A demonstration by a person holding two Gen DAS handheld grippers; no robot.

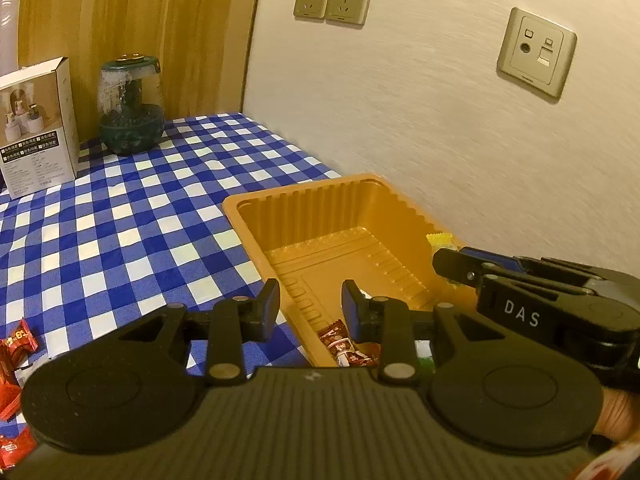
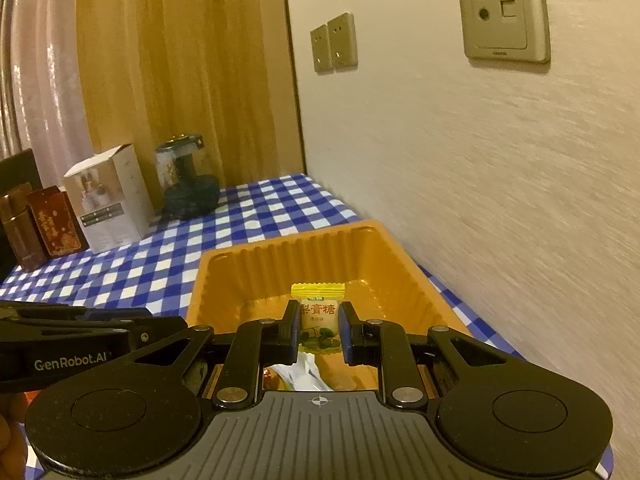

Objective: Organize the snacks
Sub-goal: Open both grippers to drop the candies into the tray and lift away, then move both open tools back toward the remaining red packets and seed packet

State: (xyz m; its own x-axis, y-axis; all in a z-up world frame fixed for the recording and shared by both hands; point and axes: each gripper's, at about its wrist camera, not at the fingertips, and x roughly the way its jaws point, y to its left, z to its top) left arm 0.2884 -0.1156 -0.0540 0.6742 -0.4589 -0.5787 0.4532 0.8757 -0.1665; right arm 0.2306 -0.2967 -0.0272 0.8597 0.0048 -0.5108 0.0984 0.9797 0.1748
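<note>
An orange plastic tray (image 1: pixel 240 208) stands on the blue checked cloth against the wall. My left gripper (image 1: pixel 310 296) hovers over the tray's near left corner, open, with nothing between its fingers. Under it a red snack packet (image 1: pixel 340 344) lies on the tray floor. My right gripper (image 2: pixel 320 320) hangs over the same tray (image 2: pixel 208 264), shut on a yellow-green candy packet (image 2: pixel 318 296) that stands upright between its pads. That packet's yellow top (image 1: pixel 440 240) pokes out above the right gripper (image 1: pixel 452 266) in the left wrist view. A white wrapper (image 2: pixel 300 372) lies in the tray below.
Several red snack packets (image 1: pixel 16 344) lie on the cloth at the near left. A white carton (image 1: pixel 36 128) and a green glass jar (image 1: pixel 130 104) stand at the back by the wood panel, beside a red box (image 2: pixel 56 220). The wall runs close along the tray's right side.
</note>
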